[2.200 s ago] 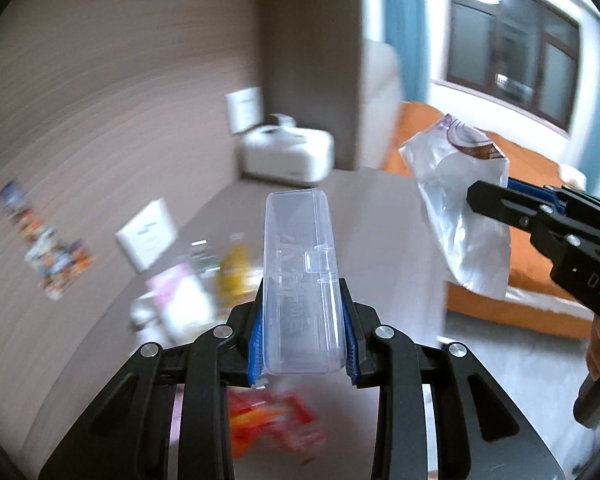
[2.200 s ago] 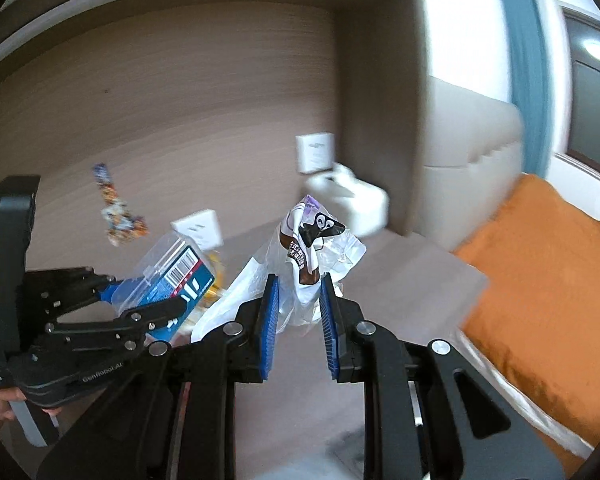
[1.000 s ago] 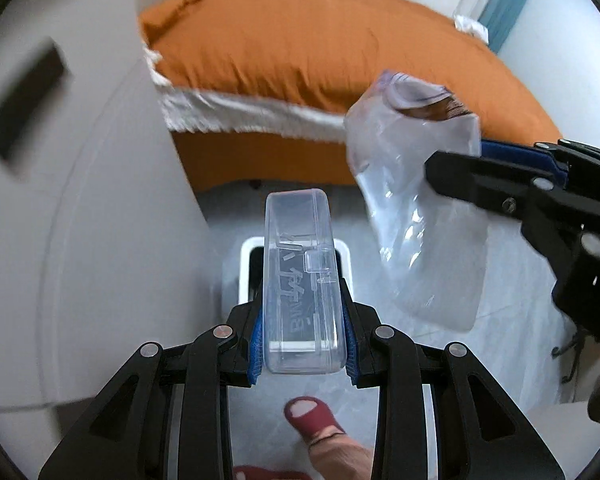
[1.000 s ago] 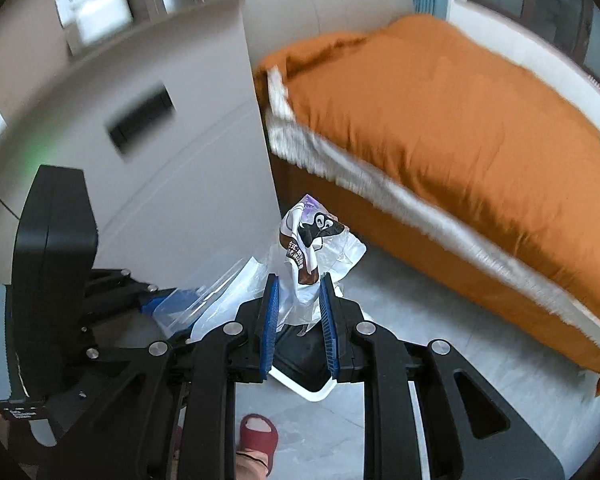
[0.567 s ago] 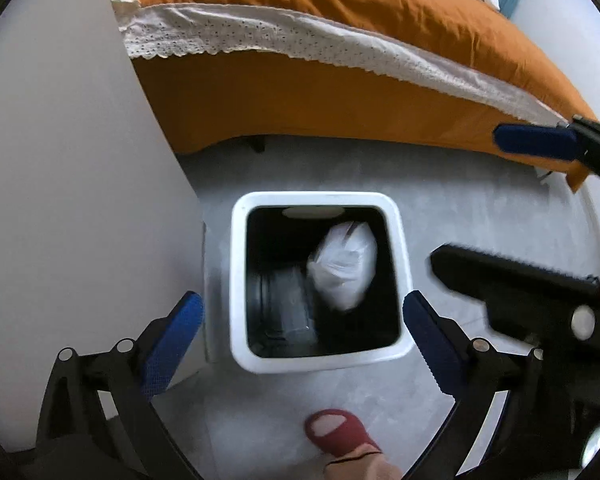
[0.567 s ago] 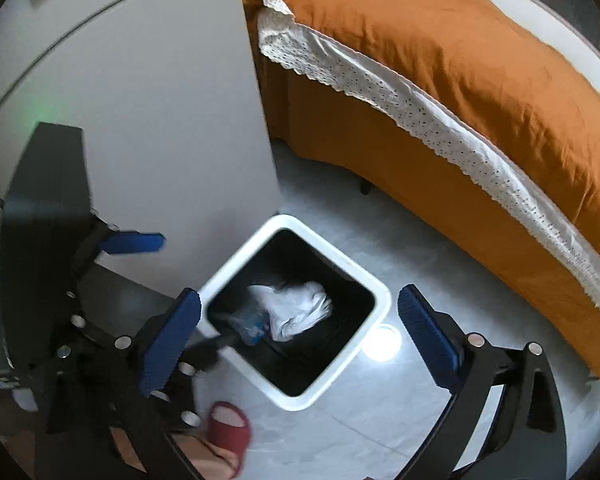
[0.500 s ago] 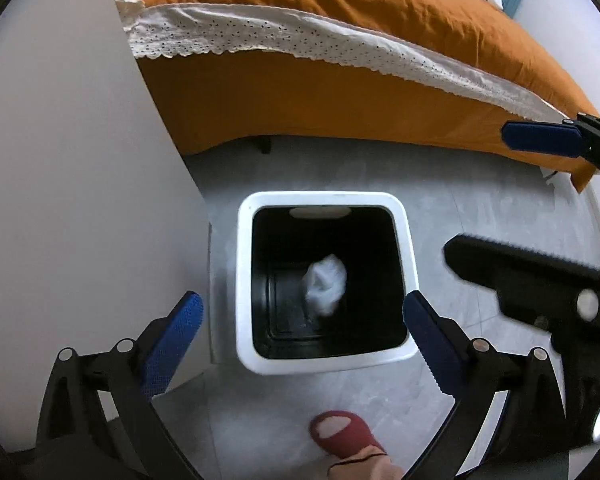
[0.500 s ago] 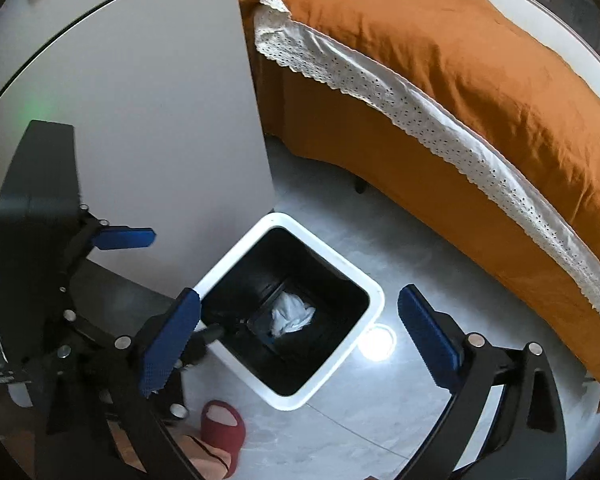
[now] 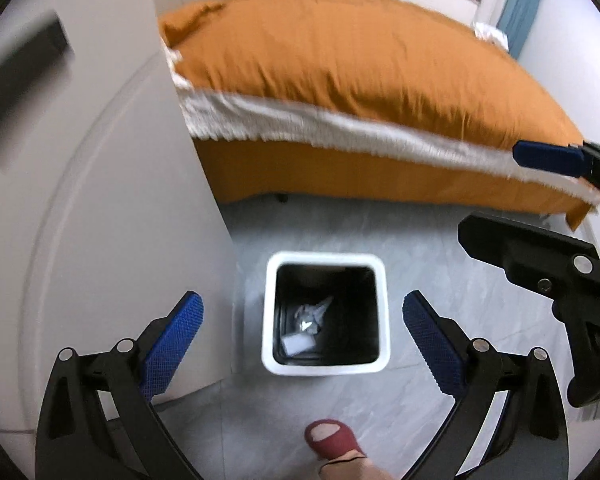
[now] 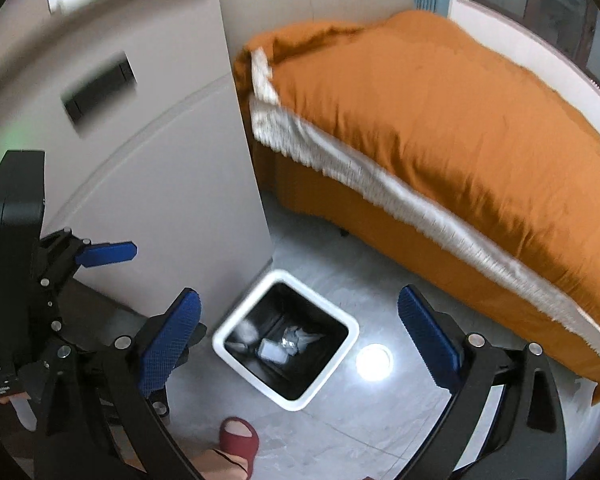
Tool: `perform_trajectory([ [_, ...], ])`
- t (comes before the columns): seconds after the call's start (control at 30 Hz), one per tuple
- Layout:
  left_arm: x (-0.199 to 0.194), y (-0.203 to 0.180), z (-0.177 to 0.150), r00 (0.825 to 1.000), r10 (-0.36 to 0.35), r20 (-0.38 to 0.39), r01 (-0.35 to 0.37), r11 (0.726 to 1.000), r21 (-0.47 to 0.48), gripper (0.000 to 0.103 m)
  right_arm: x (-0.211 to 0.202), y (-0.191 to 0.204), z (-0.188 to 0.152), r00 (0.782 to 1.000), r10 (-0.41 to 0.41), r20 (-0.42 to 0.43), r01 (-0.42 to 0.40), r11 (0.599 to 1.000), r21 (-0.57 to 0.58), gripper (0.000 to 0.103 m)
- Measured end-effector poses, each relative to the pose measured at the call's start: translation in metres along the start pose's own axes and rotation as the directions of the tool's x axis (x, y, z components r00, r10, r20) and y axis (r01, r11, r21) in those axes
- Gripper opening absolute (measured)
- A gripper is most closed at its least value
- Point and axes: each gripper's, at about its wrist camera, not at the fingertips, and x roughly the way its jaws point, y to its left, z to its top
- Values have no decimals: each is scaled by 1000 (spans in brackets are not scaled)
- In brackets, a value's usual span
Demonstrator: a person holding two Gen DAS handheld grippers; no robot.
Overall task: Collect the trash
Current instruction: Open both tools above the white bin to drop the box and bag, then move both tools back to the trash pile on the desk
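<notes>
1. Left wrist view: the left claw [image 9: 302,332] is spread wide and holds nothing; its two blue pads [image 9: 172,344] stand well apart, one to each side of the trash bin [image 9: 326,368] below.
2. The bin is square, white-rimmed and black inside, and stands on the grey floor [image 9: 440,280] just beside the lower corner of a white cabinet [image 9: 100,208].
3. The trash [image 9: 310,318] lies at the bottom of the bin: crumpled pale plastic, with a small clear box-like piece toward the bin's near edge.
4. The right claw [image 9: 540,196] reaches in from the right edge of this view, its fingers wide apart and empty, above the floor to the right of the bin.
5. An orange bed [image 9: 360,80] with a white lace border fills the far side, and a foot in a red slipper [image 9: 334,438] stands on the floor near the bin's front edge.
6. Right wrist view: the right claw [image 10: 298,334] is also wide and empty, its pads [image 10: 426,332] well apart above the bin [image 10: 340,354].
7. The trash [image 10: 286,342] shows at the bin's bottom, blurred.
8. The left claw [image 10: 108,254] sits at the left, wide and empty, in front of the cabinet [image 10: 160,160].
9. A bright light spot [image 10: 374,362] lies on the floor [image 10: 380,420] just right of the bin; the slipper [image 10: 239,440] is near the bin's front corner, and the bed [image 10: 440,120] runs along the right.
</notes>
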Motion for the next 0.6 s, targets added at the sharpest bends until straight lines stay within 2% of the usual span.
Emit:
perform_trajectory([
  [0.07, -26, 1, 10, 1000, 7, 25, -6, 1000, -12, 98, -25, 4, 14, 999, 0, 35, -1, 1000, 6, 98],
  [0.2, -101, 8, 29, 994, 24, 104, -18, 998, -61, 98, -78, 15, 41, 993, 12, 118, -12, 1000, -2, 98],
  [0.37, -179, 23, 42, 978, 73, 193, -53, 993, -110, 98, -138, 42, 73, 971, 53, 232, -41, 997, -58, 98],
  [0.47, -223, 36, 42, 960, 137, 243, -104, 984, -143, 98, -166, 63, 90, 953, 99, 287, -73, 992, -100, 98],
  [0.6, -277, 58, 31, 928, 234, 291, -179, 962, -205, 98, -196, 94, 104, 924, 169, 343, -120, 980, -160, 98],
])
